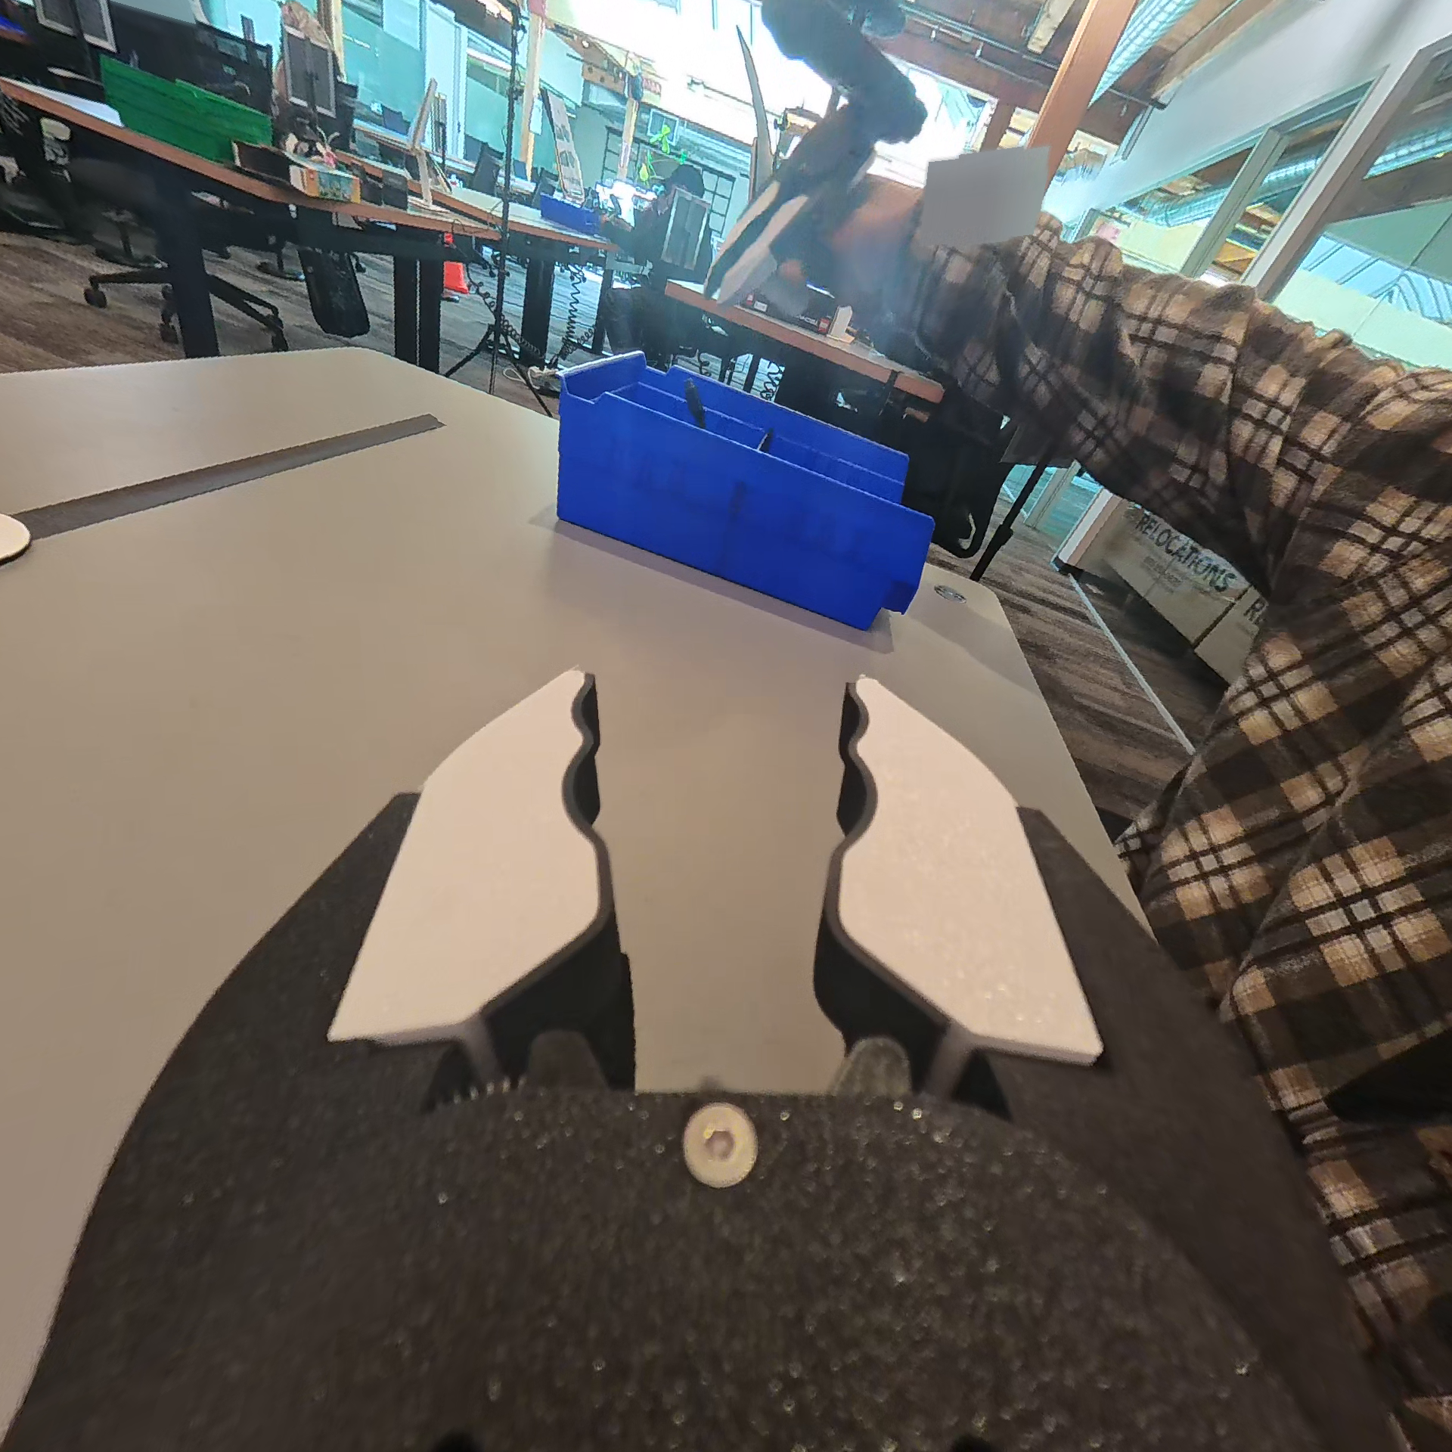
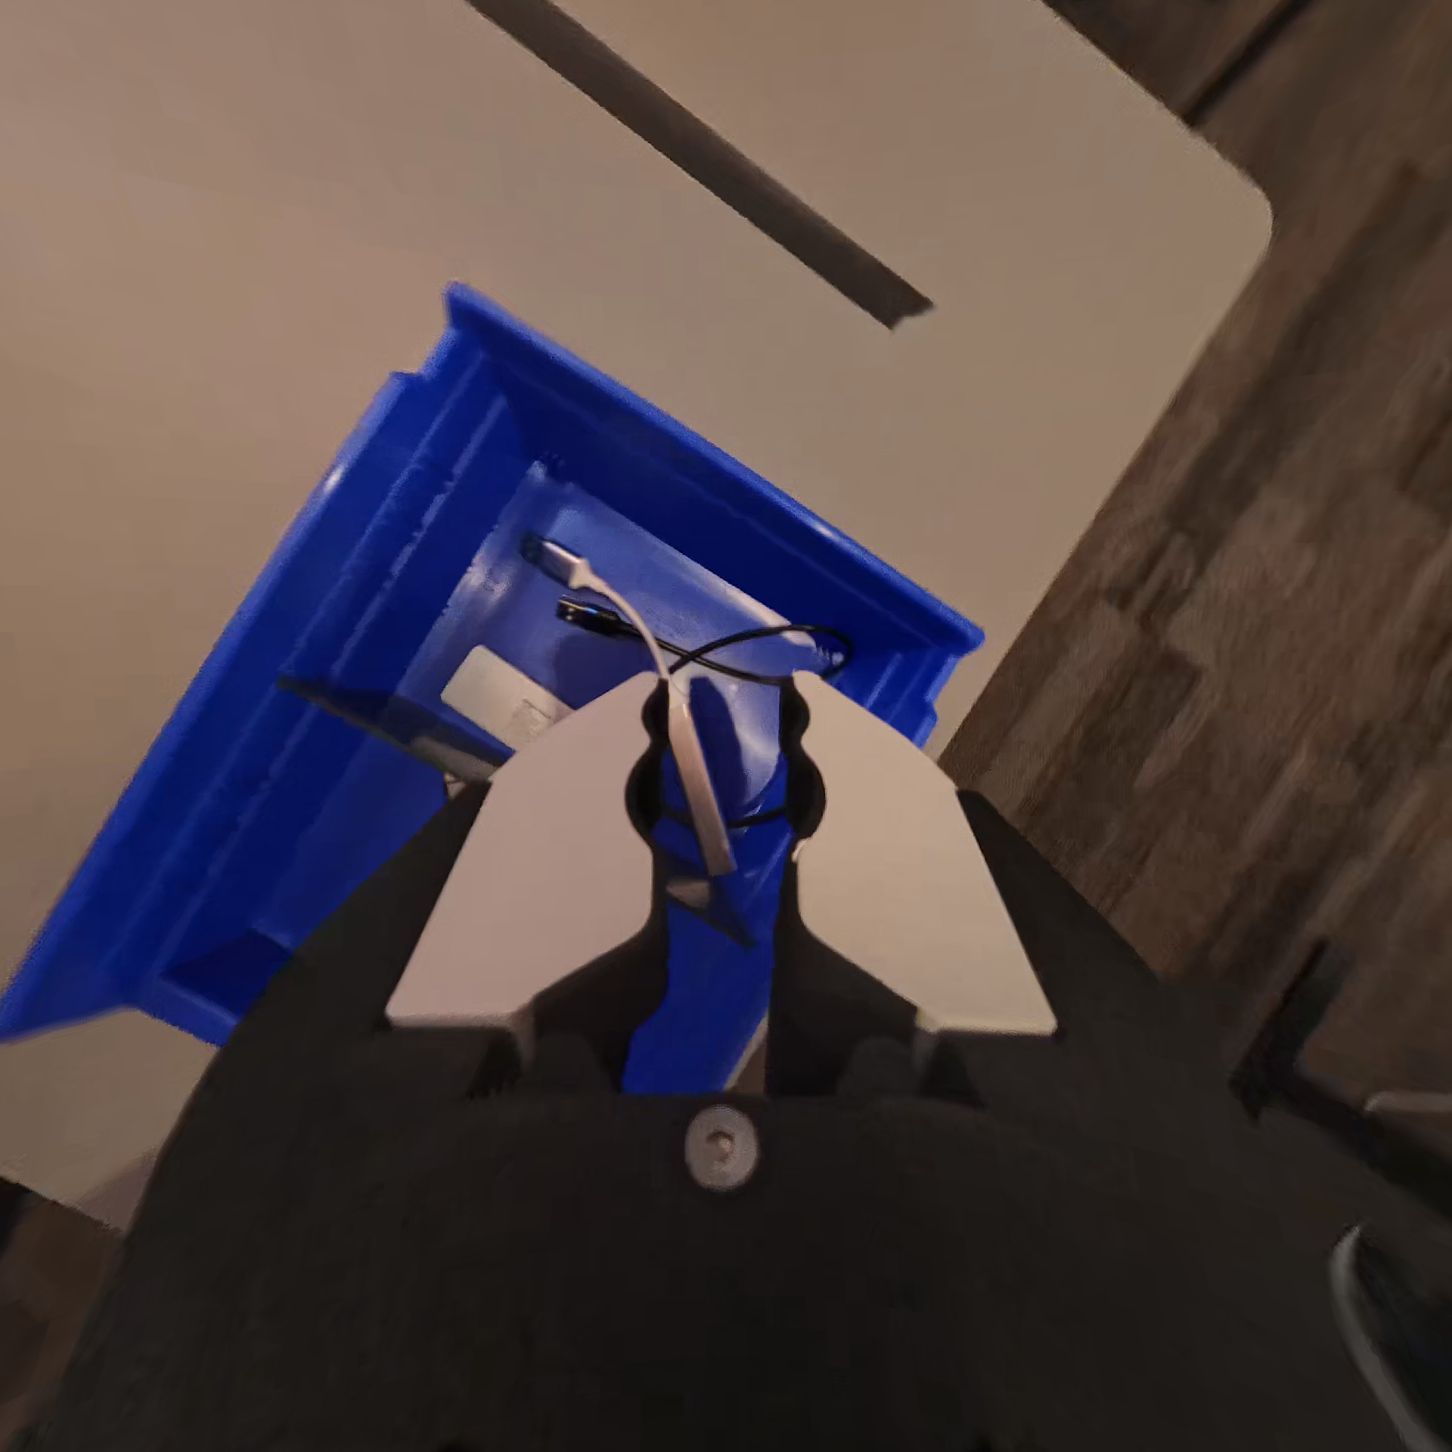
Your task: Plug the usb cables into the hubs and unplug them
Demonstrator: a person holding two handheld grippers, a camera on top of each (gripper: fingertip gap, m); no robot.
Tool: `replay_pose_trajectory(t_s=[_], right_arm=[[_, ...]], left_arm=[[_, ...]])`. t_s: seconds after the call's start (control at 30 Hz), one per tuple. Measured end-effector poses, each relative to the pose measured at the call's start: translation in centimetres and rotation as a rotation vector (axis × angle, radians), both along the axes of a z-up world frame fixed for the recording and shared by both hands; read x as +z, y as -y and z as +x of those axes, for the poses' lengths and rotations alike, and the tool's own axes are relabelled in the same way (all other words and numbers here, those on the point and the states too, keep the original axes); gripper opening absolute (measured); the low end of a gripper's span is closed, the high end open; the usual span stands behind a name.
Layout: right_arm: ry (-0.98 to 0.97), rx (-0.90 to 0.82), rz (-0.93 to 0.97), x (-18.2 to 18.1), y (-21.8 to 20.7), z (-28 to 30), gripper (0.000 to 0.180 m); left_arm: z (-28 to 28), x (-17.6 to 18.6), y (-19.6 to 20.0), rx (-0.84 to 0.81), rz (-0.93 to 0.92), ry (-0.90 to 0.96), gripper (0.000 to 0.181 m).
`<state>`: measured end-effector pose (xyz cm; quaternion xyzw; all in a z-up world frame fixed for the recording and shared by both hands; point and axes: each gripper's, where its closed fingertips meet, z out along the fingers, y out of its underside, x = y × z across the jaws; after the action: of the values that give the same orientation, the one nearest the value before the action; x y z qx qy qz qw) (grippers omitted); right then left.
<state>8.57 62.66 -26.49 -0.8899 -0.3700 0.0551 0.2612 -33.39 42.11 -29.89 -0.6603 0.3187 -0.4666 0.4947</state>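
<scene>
1. One pale grey surface [image 1: 314,628] carries everything, with a dark strip [image 1: 236,463] set into it.
2. Toward its far edge stands a blue bin [image 1: 731,518], split by dividers into compartments.
3. Low over the bare surface, well short of the bin, the left gripper [image 1: 719,707] has its jaws wide apart and empty.
4. Above the bin, pointing down into it, the right gripper [image 2: 723,691] has its jaws apart with nothing clamped.
5. Inside the bin lies a white usb cable [image 2: 691,754], running between the right gripper's tips without clear contact.
6. Crossing it is a thinner black usb cable [image 2: 597,617], in the same compartment.
7. A plaid sleeve [image 1: 1178,440] reaches over the bin.
</scene>
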Motion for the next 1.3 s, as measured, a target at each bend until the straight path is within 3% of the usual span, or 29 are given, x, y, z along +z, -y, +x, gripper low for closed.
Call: replay_pose_trajectory(t_s=[0.17,0.5,0.87,1.1,1.3], right_arm=[[-0.156,-0.365,-0.151,-3.9,-0.7,-0.7,0.022],[-0.081,-0.605,-0.171,-10.5,-1.7,-1.3,0.024],[-0.016,-0.766,-0.277,-14.3,-1.6,-0.7,0.022],[0.053,-0.741,-0.351,-15.4,-1.1,-0.9,0.005],[-0.187,-0.690,-0.385,-13.5,-0.9,-2.4,0.002]], left_arm=[[0.0,0.3,0.2,0.006,0.000,0.006,0.058],[0.4,0.8,0.9,-0.005,0.000,0.010,0.058],[-0.4,1.6,1.0,0.014,0.011,0.038,0.058],[-0.2,1.8,1.1,0.009,0.012,0.042,0.058],[-0.3,1.7,1.0,0.010,0.003,0.044,0.058]])
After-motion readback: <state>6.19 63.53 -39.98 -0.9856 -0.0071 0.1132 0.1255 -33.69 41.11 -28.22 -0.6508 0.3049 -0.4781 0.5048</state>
